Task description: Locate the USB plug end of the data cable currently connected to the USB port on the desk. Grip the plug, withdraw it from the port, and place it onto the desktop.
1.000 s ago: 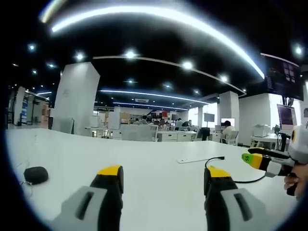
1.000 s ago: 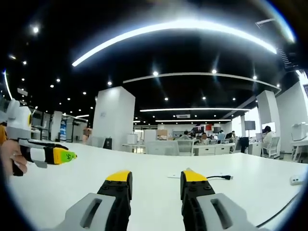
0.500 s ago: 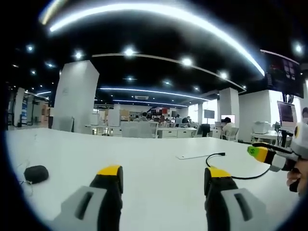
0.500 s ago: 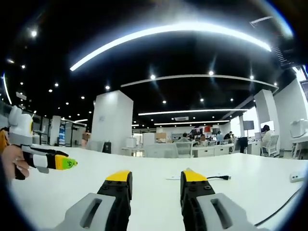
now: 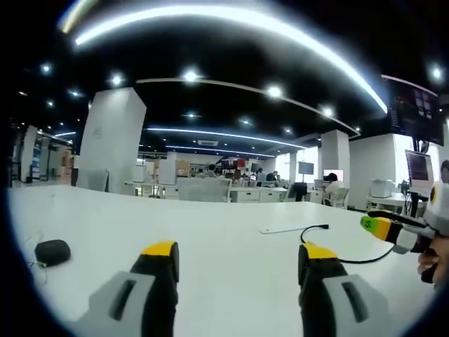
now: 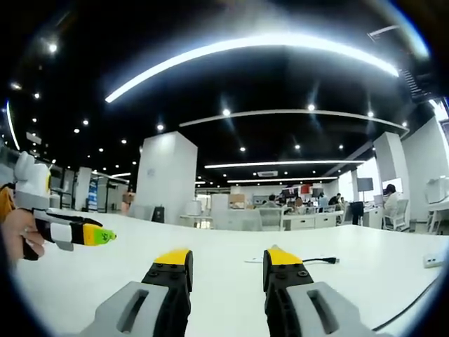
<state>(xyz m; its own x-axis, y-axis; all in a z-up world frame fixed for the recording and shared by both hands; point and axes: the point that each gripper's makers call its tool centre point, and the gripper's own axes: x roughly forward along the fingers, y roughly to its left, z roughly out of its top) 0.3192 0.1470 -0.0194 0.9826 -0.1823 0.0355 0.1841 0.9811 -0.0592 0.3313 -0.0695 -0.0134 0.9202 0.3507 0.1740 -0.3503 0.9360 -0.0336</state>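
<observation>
A white desk (image 5: 210, 232) spreads under both my grippers. My left gripper (image 5: 238, 256) hangs over it with jaws apart, nothing between them; my right gripper (image 6: 226, 261) likewise. In the left gripper view the black cable (image 5: 312, 232) lies loose at two o'clock of my jaws, plug (image 5: 323, 226) flat on the desk. A dark puck (image 5: 52, 250) sits at nine o'clock. No containers.

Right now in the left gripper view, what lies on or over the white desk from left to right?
Small black oval object → flat white rectangular sheet → black cable end → right gripper with yellow-green tips, held in a hand.
</observation>
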